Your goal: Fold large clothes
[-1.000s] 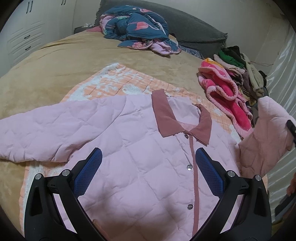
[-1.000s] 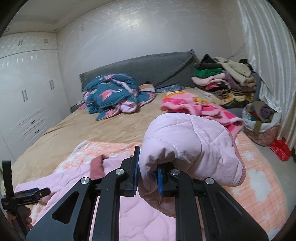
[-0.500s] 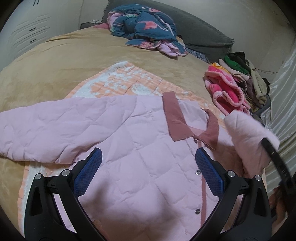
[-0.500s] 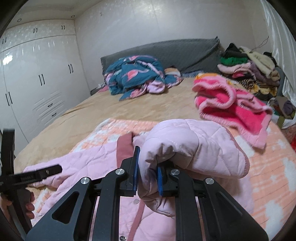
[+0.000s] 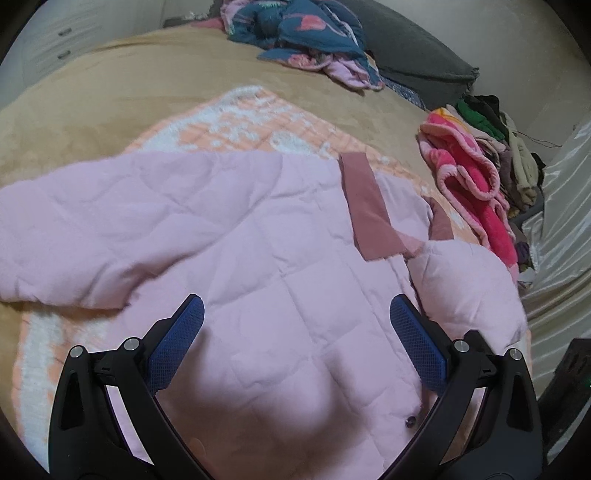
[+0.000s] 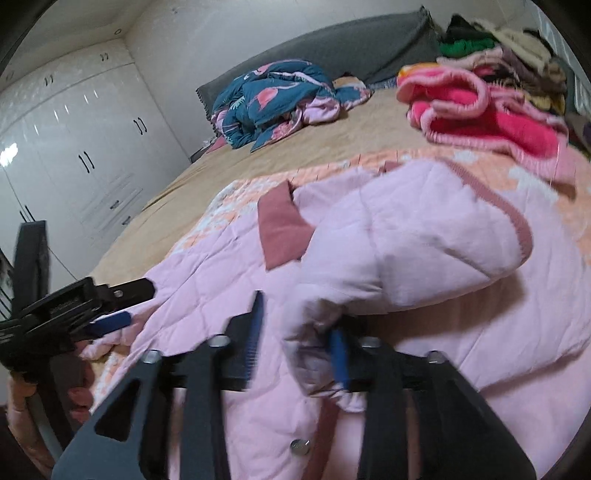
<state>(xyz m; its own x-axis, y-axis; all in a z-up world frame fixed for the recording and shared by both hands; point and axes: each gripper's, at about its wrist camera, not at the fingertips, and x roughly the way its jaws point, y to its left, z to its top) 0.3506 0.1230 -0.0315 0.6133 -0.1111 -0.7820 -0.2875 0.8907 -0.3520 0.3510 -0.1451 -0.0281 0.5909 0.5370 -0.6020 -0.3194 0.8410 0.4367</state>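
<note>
A pale pink quilted jacket (image 5: 258,258) with a dusty-rose collar (image 5: 369,214) lies front up on the bed, one sleeve (image 5: 74,229) stretched out to the left. The other sleeve (image 6: 424,236) is folded in over the chest. My right gripper (image 6: 297,321) has its jaws opening; that sleeve's cuff end still lies between them, resting against the right pad with a gap at the left one. My left gripper (image 5: 295,306) hovers open just above the jacket's front, nothing between its fingers; it also shows at the left in the right wrist view (image 6: 110,306).
The jacket rests on an orange-and-white checked blanket (image 5: 240,122) over a tan bedspread (image 5: 110,92). A blue flamingo-print quilt (image 5: 303,33) is bunched near the grey headboard. A pink fleece garment (image 5: 476,184) and a pile of clothes (image 5: 509,147) lie on the right.
The right gripper came down and brought the sleeve over the jacket's chest, then spread its jaws off the cuff. The left gripper sank closer to the jacket.
</note>
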